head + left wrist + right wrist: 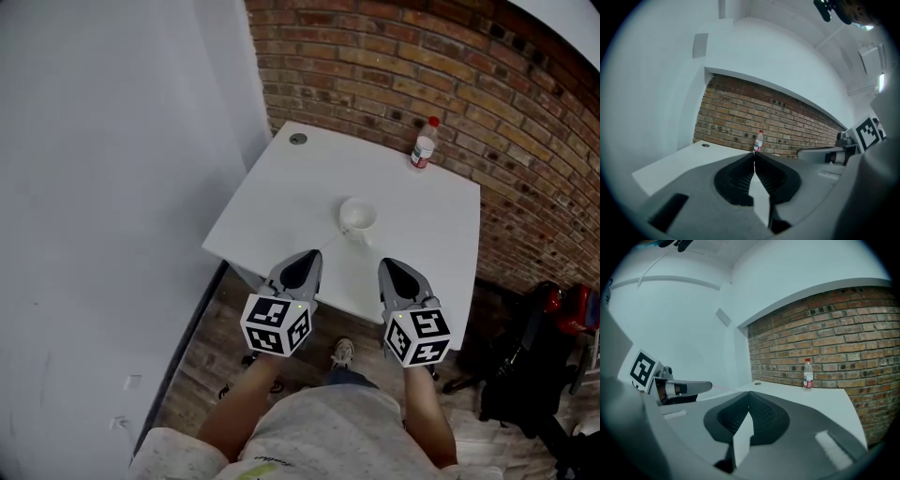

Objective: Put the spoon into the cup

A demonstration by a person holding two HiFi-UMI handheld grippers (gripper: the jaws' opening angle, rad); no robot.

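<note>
Both grippers are held level over the near table (281, 187) edge, and the task is not started. The left gripper (317, 253) has its jaws closed tip to tip with nothing between them, as its own view confirms (754, 153). The right gripper (386, 262) is the same, jaws pressed together and empty (749, 393).

The cup (357, 217) stands upright just ahead of both grippers, between their lines. A thin pale streak runs from the cup back toward the left gripper's tips; it is probably the spoon (330, 246), but too faint to be sure. The bottle (424, 143) is far ahead of the right gripper, at the far edge.

Risks:
- The spoon lies flat and pale on white, so a pinch may miss or skid it.
- The jaws need opening first.
- The cup looks light, and a careless approach could knock or tip it.
</note>
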